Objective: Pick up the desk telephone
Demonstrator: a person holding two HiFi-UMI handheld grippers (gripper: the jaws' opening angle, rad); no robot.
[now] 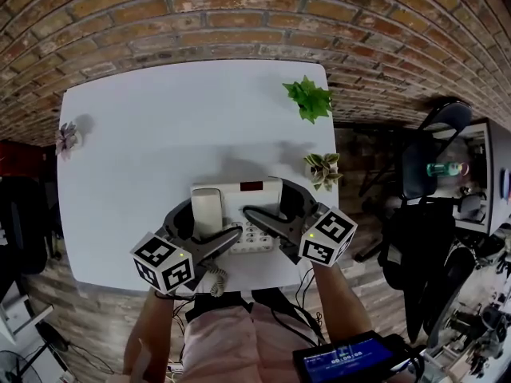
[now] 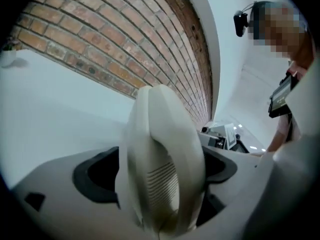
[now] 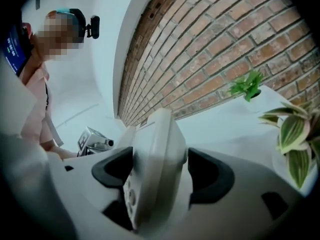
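The white desk telephone (image 1: 249, 190) sits near the front edge of the white table (image 1: 160, 134), its handset (image 1: 206, 207) in the cradle on its left side. My left gripper (image 1: 214, 216) reaches around the handset end, one jaw left of the phone and one over the keypad. In the left gripper view the handset (image 2: 162, 164) fills the gap, and the left gripper (image 2: 162, 171) stands wide open around it. My right gripper (image 1: 269, 199) is shut on the phone's right part. The right gripper view shows the phone body (image 3: 157, 154) edge-on, with the right gripper (image 3: 160, 171) closed against both its faces.
A green plant (image 1: 310, 98) stands at the table's far right corner, a striped-leaf plant (image 1: 323, 170) just right of the phone, and a small plant (image 1: 68, 138) at the left edge. The coiled cord (image 1: 215, 278) hangs over the front edge. A brick wall lies behind; dark chairs (image 1: 431, 158) stand on the right.
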